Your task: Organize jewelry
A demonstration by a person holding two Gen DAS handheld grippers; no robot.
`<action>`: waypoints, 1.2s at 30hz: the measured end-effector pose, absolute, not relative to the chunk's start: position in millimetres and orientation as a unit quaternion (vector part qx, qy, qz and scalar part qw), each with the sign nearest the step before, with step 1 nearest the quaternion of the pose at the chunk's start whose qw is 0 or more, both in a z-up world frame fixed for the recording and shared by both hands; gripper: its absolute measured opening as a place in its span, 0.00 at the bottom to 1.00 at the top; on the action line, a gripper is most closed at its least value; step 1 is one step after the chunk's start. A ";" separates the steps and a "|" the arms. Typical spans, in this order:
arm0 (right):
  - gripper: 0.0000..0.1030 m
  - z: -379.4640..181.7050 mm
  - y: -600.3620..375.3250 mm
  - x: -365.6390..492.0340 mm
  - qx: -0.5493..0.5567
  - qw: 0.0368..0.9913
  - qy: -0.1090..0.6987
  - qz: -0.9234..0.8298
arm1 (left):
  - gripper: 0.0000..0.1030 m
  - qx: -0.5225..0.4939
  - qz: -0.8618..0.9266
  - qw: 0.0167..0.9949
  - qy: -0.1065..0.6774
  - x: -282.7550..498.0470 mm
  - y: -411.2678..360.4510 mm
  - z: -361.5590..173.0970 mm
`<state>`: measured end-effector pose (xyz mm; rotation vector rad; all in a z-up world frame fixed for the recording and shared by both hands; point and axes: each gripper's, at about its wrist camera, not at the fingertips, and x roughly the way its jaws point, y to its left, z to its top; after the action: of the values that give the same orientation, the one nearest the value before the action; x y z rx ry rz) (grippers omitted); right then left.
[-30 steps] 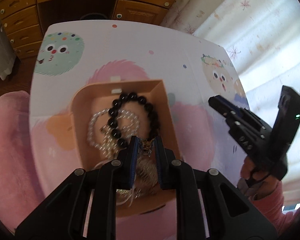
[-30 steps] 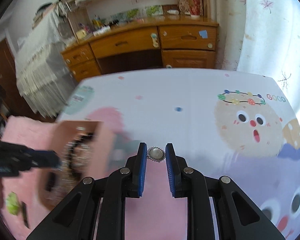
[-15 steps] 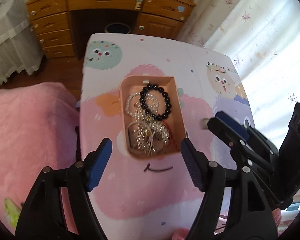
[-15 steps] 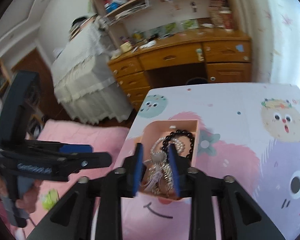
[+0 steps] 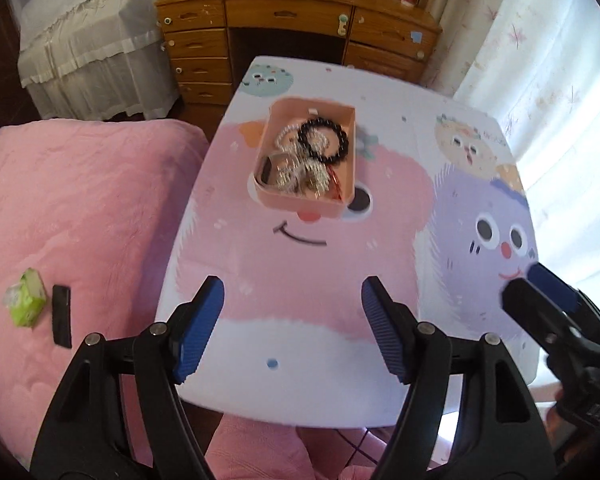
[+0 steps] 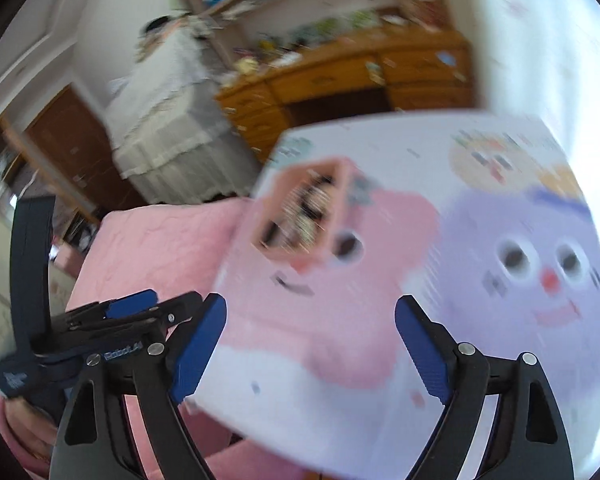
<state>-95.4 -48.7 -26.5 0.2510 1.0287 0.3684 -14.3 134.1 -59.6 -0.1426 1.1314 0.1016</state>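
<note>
Left gripper [image 5: 292,328]: fingers spread wide, nothing between them, held above the near edge of the table [image 5: 308,384]. Right gripper [image 6: 310,344]: likewise wide and empty; its view is smeared by motion blur.

Ahead of the left fingertips, well apart and slightly toward the right finger, sits the pink box [image 5: 306,200] on the cartoon-print tabletop. Inside: black bead bracelet [image 5: 323,146] at the far end, a pale pearl strand [image 5: 286,136] beside it, a tangle of silvery pieces [image 5: 296,172] at the near end.

No loose jewelry visible on the tabletop; judged near complete.

Risks: the pieces lie piled, so lifting one would likely drag others out. Fast motion of the right hand could clip the box and spill it.

Box long axis runs roughly straight away from the left fingers, tilted slightly rightward at its far end; open side up.
</note>
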 end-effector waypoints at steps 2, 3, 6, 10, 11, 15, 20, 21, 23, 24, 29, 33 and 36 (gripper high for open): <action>0.85 -28.5 -72.8 -117.0 0.123 0.839 0.507 0.153 | 0.67 -0.062 0.049 0.828 0.555 -24.0 113.7 -63.2; 0.85 -29.0 -82.5 -123.7 0.122 0.836 0.515 0.144 | 0.67 -0.061 0.045 0.825 0.561 -28.7 103.9 -63.6; 0.85 -27.7 -112.0 -152.6 0.130 0.830 0.530 0.115 | 0.67 -0.045 0.024 0.835 0.548 -42.4 81.4 -56.4; 0.92 -33.3 -140.3 -177.1 0.176 0.818 0.535 0.121 | 0.67 -0.027 0.008 0.856 0.517 -53.0 65.3 -36.9; 0.92 -31.8 -139.8 -180.0 0.168 0.820 0.533 0.121 | 0.68 -0.027 0.003 0.861 0.508 -57.6 61.5 -31.9; 0.95 -6.1 -128.4 -182.9 0.125 0.847 0.502 0.124 | 0.79 -0.029 -0.001 0.857 0.515 -55.6 60.3 -26.7; 0.98 27.6 -108.6 -181.6 0.080 0.877 0.456 0.132 | 0.82 -0.038 0.004 0.856 0.516 -50.2 64.5 -22.4; 0.98 33.9 -108.5 -183.8 0.078 0.880 0.449 0.130 | 0.87 -0.035 0.006 0.859 0.511 -51.9 63.5 -20.8; 0.99 44.4 -111.3 -187.5 0.076 0.886 0.438 0.131 | 1.00 -0.033 0.006 0.866 0.500 -56.2 62.0 -17.4; 0.99 48.1 -111.9 -186.8 0.076 0.887 0.436 0.134 | 1.00 -0.034 0.006 0.868 0.496 -56.7 63.4 -17.4; 1.00 57.4 -111.2 -182.0 0.067 0.884 0.439 0.143 | 1.00 -0.046 0.019 0.871 0.488 -59.0 66.8 -14.7; 1.00 56.4 -110.1 -175.2 0.067 0.884 0.440 0.143 | 1.00 -0.043 0.026 0.873 0.485 -59.6 64.7 -13.7; 1.00 49.9 -108.8 -166.9 0.070 0.882 0.444 0.142 | 1.00 -0.036 0.029 0.874 0.484 -58.9 62.0 -12.9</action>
<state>-166.9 -108.8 49.9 0.1460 0.9251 0.2962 -58.9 62.0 -12.9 -0.0753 1.0113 0.0603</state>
